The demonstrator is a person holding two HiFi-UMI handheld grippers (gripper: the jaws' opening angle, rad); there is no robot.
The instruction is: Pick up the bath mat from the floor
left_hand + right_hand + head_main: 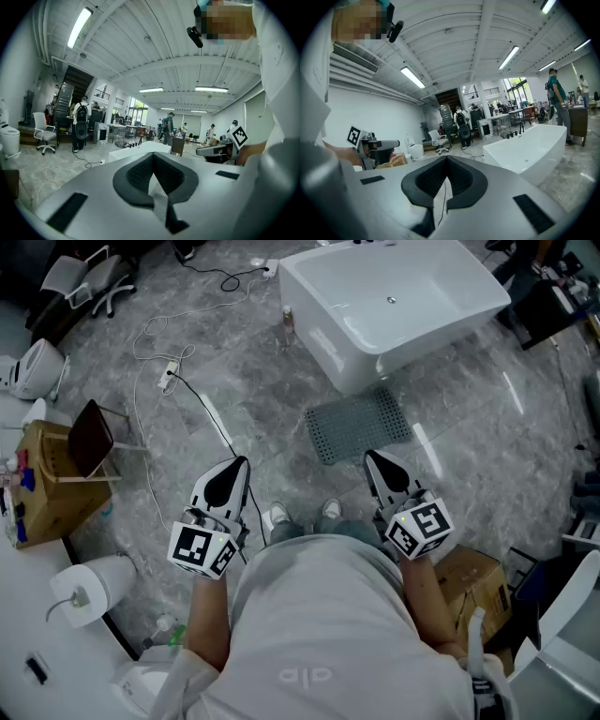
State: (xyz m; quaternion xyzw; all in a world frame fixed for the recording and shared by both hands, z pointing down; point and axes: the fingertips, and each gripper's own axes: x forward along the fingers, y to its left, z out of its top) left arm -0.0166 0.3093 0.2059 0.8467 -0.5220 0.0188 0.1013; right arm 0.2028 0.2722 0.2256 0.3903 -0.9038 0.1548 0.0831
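1. The left claw (241, 463) is closed, its black pads together with nothing between them. It is held nearly level above the floor.
2. The right claw (368, 456) is also closed and holds nothing. It points slightly downward, level with the left claw and well apart from it.
3. Behind each claw's tip sits its white cube with black square markers, with the person's hand behind that.
4. The person's pale shoes (302, 513) stand on the grey marbled floor (234, 371) between the two claws.
5. The grey, perforated, rectangular bath mat (359, 425) lies flat on the floor just ahead of the right claw's tip, not touching it. From the left claw it is ahead and to the right.
6. Beyond the mat, touching its far edge, stands the white rectangular bathtub (394, 306).
7. A thin black cable (214, 423) runs over the floor ahead of the left claw.
8. A brown cardboard box (52, 493) stands to the left of the left claw.
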